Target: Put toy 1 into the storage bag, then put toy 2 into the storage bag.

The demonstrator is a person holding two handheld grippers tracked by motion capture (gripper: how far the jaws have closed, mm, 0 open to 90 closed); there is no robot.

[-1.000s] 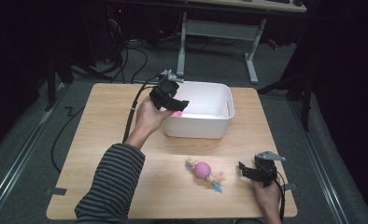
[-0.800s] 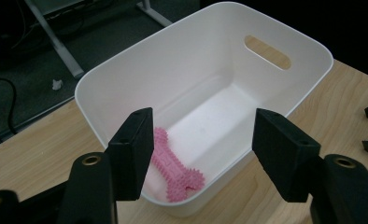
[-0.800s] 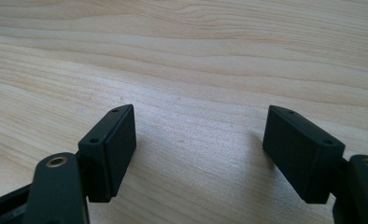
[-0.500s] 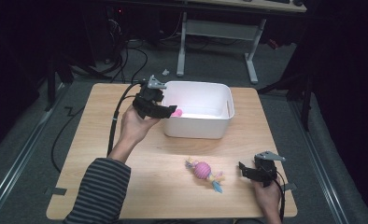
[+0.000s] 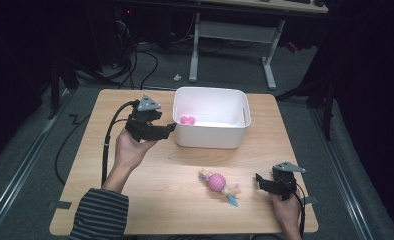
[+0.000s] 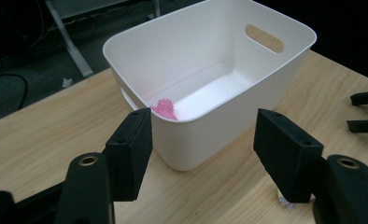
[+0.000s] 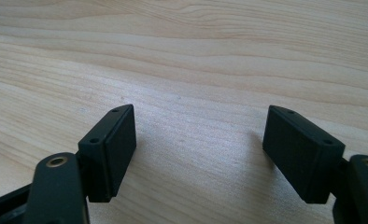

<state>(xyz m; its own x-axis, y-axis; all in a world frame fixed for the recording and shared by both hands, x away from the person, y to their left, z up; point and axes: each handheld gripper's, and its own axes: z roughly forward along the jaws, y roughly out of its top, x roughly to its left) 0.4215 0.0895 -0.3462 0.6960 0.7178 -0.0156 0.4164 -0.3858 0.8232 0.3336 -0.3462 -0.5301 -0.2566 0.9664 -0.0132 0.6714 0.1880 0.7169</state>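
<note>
White plastic bin (image 5: 211, 131) sits just ahead of the left tongs (image 5: 169, 131), a small pink toy (image 5: 187, 120) lying inside. Those tongs are level, half-open and empty, forearm stretched across the tabletop (image 5: 150, 190). The right tongs (image 5: 259, 181) rest low, wide open, empty, beside a striped pink toy (image 5: 218, 183).

We see the pink toy (image 6: 165, 109) in the white bin (image 6: 229, 116) half hidden behind the near rim, and a pale scrap, perhaps the other toy (image 6: 288, 201), behind a jaw.
</note>
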